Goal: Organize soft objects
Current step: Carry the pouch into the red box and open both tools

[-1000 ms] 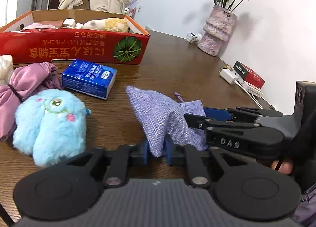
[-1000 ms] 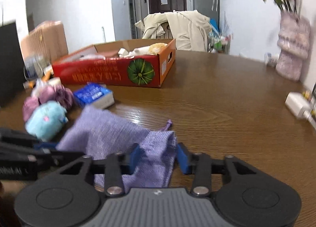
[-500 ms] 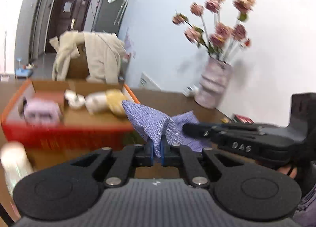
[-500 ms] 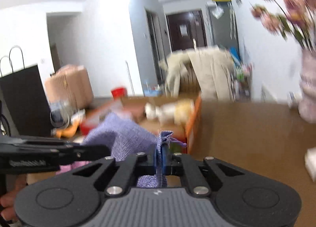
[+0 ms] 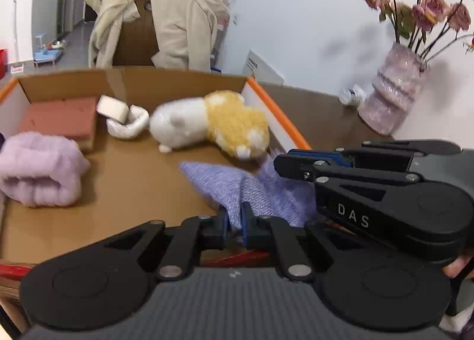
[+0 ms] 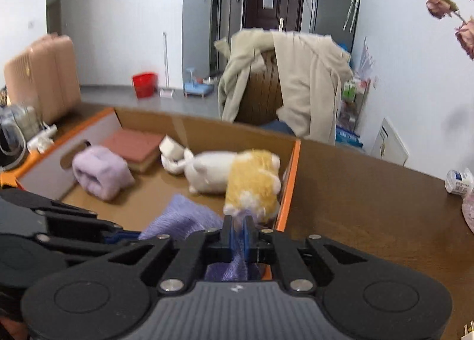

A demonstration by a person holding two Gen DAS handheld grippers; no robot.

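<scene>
You are in the placing step: both grippers carry the pouch (image 5: 251,189) over the near right corner of the box (image 5: 278,109), and it has not been let go. Your left gripper (image 5: 234,218) has its jaws closed on one edge of the purple cloth; your right gripper (image 6: 238,232) pinches another edge, jaws shut on it with the fabric bunched between the blue pads. The pouch hangs slack between the two, just in front of the plush (image 5: 213,123), whose yellow end lies against the right wall. From these views I cannot tell whether the cloth touches the box floor yet. Further in lie a towel (image 5: 38,168), a pink pad (image 5: 59,116) and a white roll (image 5: 124,120), so bare cardboard remains in the middle. Next, I judge, you should lower both hands until the pouch rests on that bare floor, short of the plush, then open both jaws together and draw back without snagging the weave or the orange rim.
</scene>
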